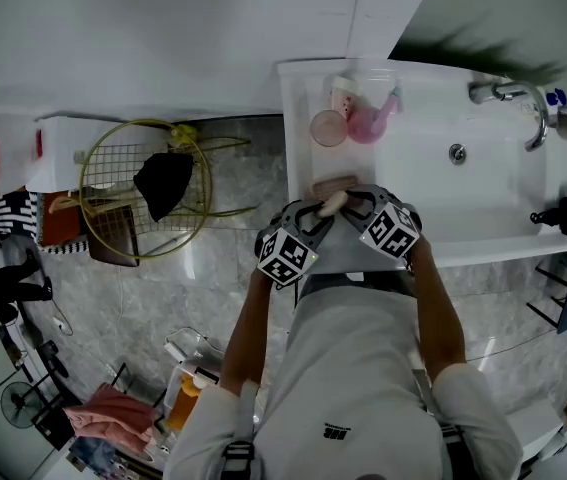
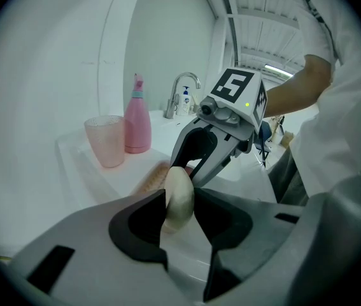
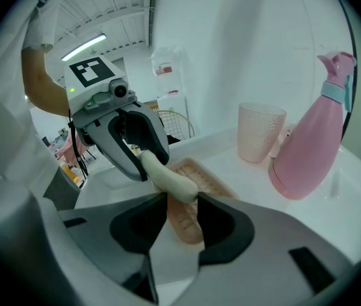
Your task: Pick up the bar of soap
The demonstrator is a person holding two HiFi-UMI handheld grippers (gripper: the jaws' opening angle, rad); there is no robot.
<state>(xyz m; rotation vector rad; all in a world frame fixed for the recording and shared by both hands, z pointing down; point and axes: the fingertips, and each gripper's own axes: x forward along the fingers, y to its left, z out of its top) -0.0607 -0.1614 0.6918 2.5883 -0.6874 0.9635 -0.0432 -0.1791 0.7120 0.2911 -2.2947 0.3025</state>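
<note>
A pale cream bar of soap (image 1: 331, 204) hangs in the air over the left end of the white sink counter (image 1: 298, 118), held from both sides. In the left gripper view the soap (image 2: 179, 178) stands edge-on with my left gripper (image 2: 180, 200) shut on it. The right gripper view shows its other end (image 3: 165, 174) pinched in my right gripper (image 3: 183, 203). The two grippers face each other, tips almost meeting. Below the soap lies a pinkish ridged soap dish (image 3: 199, 180).
A pink cup (image 1: 328, 128) and a pink spray bottle (image 1: 368, 123) stand at the back of the counter. To the right are the basin (image 1: 483, 193), a chrome faucet (image 1: 523, 103) and a black pump (image 1: 561, 215). A round wire basket (image 1: 143, 188) stands on the floor to the left.
</note>
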